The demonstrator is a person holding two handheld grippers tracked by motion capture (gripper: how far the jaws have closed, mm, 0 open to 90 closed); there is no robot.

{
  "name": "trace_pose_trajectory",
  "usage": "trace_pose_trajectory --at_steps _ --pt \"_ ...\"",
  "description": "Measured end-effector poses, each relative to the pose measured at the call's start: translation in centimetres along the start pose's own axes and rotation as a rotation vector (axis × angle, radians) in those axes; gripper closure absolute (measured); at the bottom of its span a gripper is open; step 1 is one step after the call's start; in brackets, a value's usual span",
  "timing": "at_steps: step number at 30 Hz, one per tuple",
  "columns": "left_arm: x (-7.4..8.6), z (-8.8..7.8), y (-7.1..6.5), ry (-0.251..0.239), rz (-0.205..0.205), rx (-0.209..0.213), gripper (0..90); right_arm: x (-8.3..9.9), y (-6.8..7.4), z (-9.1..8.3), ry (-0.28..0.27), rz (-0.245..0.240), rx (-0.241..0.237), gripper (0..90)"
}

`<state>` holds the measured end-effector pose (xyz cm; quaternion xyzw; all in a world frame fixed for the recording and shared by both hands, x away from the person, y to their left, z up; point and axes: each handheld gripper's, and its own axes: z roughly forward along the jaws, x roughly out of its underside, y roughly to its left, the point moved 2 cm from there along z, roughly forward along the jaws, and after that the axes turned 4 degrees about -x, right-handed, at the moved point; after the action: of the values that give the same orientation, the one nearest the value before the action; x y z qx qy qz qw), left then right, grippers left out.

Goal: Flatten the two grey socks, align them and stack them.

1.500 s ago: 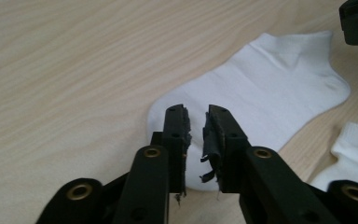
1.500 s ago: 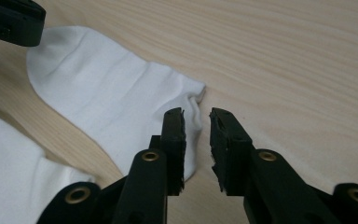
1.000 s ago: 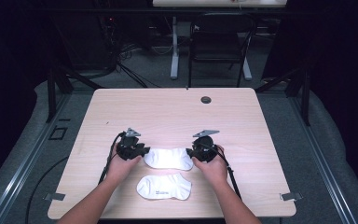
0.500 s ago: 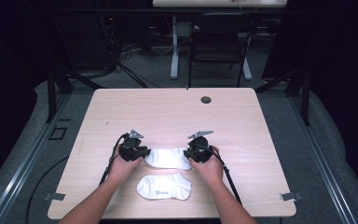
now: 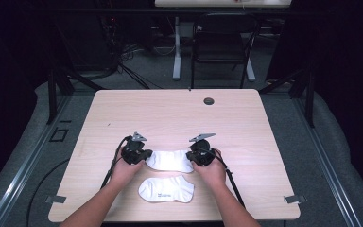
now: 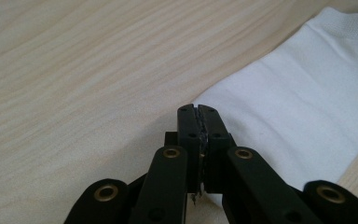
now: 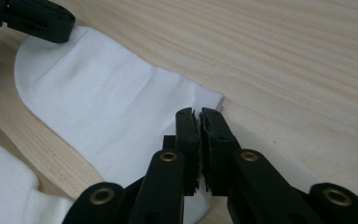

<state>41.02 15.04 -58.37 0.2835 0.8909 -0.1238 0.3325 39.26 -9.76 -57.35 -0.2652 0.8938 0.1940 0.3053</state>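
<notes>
Both grippers slid toward the person: left gripper (image 5: 144,154) and right gripper (image 5: 194,156) each clamped on far white sock (image 5: 170,161) ends, near sock (image 5: 166,189) untouched.

We read no text anywhere; the near sock (image 5: 166,189) carries a small dark mark, too tiny to make out.

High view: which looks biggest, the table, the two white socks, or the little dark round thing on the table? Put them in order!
1. Table, by far the biggest.
2. The far sock and near sock look about alike, and the tools cover the far sock's ends, so I won't rank them.
3. Dark round thing, the smallest.
</notes>
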Motion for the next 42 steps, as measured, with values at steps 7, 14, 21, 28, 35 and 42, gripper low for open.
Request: trace_pose_trajectory --at_steps 7,14,21,28,35,42 --pt "-0.2 -0.8 -0.3 -0.027 0.005 0.009 89.5 -0.1 0.1 -0.7 -0.033 -0.001 -0.006 86.6" --pt "-0.4 -1.8 -0.4 -0.056 0.008 0.022 89.6 -0.3 0.3 -1.4 -0.058 -0.004 -0.010 86.6" --pt "-0.5 -3.2 -0.7 -0.086 0.009 0.044 89.6 -0.4 0.6 -2.7 -0.076 -0.013 -0.018 86.6" --pt "-0.2 -5.0 -1.2 -0.103 0.026 0.071 89.6 -0.2 1.3 -4.2 -0.092 -0.034 -0.037 86.6" --pt "0.9 -6.3 -1.7 -0.121 0.010 0.089 89.6 0.4 2.9 -5.6 -0.114 -0.070 -0.071 86.7" --pt "2.0 -7.6 -2.0 -0.130 -0.004 0.119 89.6 1.4 3.9 -6.3 -0.114 -0.074 -0.102 86.6"
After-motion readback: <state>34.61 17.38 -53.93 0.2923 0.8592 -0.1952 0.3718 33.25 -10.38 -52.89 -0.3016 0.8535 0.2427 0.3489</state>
